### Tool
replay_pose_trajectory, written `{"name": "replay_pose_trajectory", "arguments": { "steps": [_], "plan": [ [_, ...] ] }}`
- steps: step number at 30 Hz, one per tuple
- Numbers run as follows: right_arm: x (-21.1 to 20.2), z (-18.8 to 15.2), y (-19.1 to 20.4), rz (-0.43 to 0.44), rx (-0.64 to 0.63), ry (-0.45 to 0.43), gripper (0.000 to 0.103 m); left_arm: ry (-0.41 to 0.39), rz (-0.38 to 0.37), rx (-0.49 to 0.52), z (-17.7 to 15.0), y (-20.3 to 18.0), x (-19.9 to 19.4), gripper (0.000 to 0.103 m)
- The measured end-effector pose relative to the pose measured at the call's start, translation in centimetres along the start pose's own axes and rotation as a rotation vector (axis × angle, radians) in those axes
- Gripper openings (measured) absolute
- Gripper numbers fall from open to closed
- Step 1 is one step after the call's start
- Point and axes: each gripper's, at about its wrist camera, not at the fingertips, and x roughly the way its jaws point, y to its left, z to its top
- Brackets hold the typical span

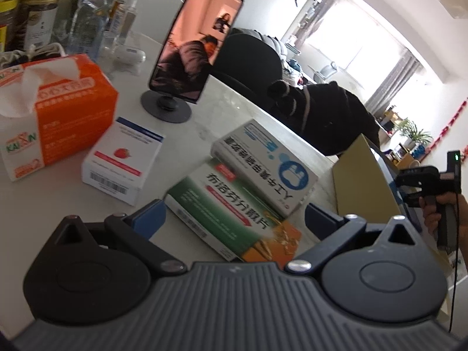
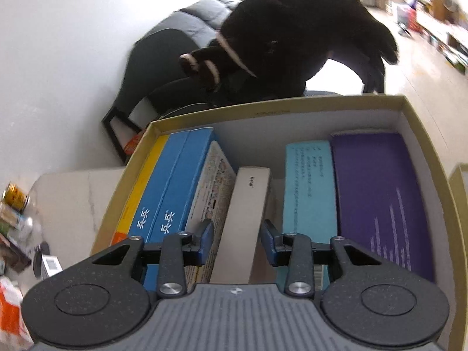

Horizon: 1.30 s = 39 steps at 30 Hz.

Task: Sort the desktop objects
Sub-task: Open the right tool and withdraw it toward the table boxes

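Slim grey-white cardboard box [image 2: 244,222] stands on edge in the tan storage carton [image 2: 292,105], between the right gripper [image 2: 235,241] pads, which look just apart from it, not pinching. Imo keep it upright, drop it btw its neighbours. Left gripper [image 1: 234,216] spread wide over the green-orange medicine box [image 1: 231,213] on the pale marble-look table [image 1: 193,134]. Bright, cluttered living room behind.

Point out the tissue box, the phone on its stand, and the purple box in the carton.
tissue box [image 1: 70,117]: left wrist view, on its orange front face.
phone [image 1: 196,41]: left wrist view, middle of the lit screen.
purple box [image 2: 380,204]: right wrist view, centre of its purple top face.
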Motion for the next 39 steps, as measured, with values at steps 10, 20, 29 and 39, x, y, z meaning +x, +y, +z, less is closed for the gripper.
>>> {"name": "replay_pose_trajectory", "arguments": {
  "steps": [10,20,29,39],
  "plan": [
    [-1.9,-0.6,-1.2,0.057,0.017,-0.052,0.047,-0.020,0.073,-0.019,1.0,2.4,-1.0,0.103],
    [-6.8,-2.8,0.6,-0.009,-0.069,-0.214,0.083,0.135,0.046,0.129,1.0,1.2,2.2,0.103],
    [-12.3,-9.0,5.0,0.070,-0.210,-0.336,0.085,0.178,0.016,0.227,2.1,0.6,3.8,0.103],
    [-12.2,-16.6,13.2,0.250,-0.377,-0.313,0.076,0.207,-0.046,0.245,4.0,0.7,4.7,0.103]
  ]
}}
